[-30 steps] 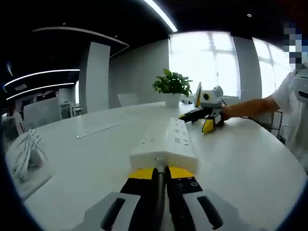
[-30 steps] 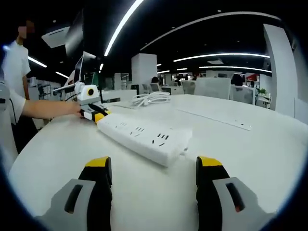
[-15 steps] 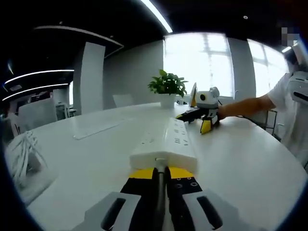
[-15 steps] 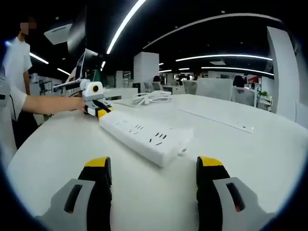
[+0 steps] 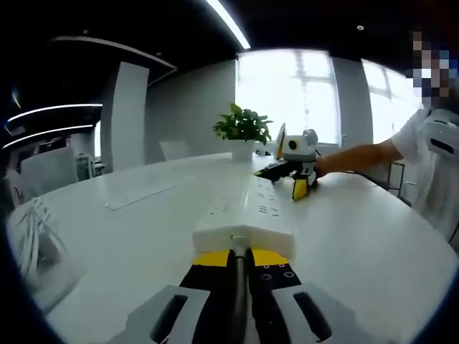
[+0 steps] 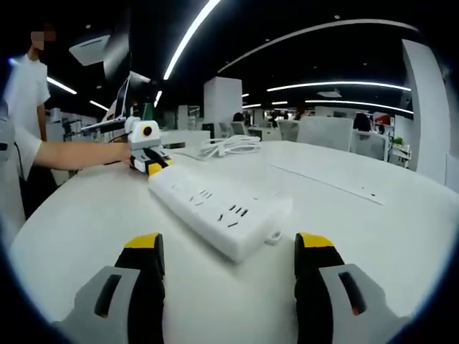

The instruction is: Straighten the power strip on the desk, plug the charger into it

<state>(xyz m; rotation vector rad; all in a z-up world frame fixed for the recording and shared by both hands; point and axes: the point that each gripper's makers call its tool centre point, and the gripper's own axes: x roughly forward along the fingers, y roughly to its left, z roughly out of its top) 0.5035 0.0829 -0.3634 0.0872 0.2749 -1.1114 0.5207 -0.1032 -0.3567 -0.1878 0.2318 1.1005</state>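
Observation:
A white power strip [image 5: 247, 215] lies flat on the white table [image 5: 358, 244], its sockets facing up. My left gripper [image 5: 240, 265] is shut on the strip's cord where it leaves the near end. In the right gripper view the same strip [image 6: 215, 208] runs away to the left, and the left gripper [image 6: 147, 163] sits at its far end. My right gripper [image 6: 229, 254] stands open just short of the strip's near end, touching nothing; it shows as the right gripper [image 5: 287, 175] in the left gripper view. The white charger with its coiled cable [image 5: 32, 240] lies at the left, seen as the coiled cable [image 6: 229, 146] further back.
A potted plant [image 5: 240, 125] stands behind the strip's far end. A long flush cover plate [image 5: 140, 193] is set into the tabletop, also seen as the plate [image 6: 330, 179]. A person's forearm [image 5: 355, 154] reaches in along the table edge. Office chairs stand beyond the table.
The strip has swung a little, its end by the right gripper coming nearer to that gripper. The left gripper stays shut on the cord and the right one stays open.

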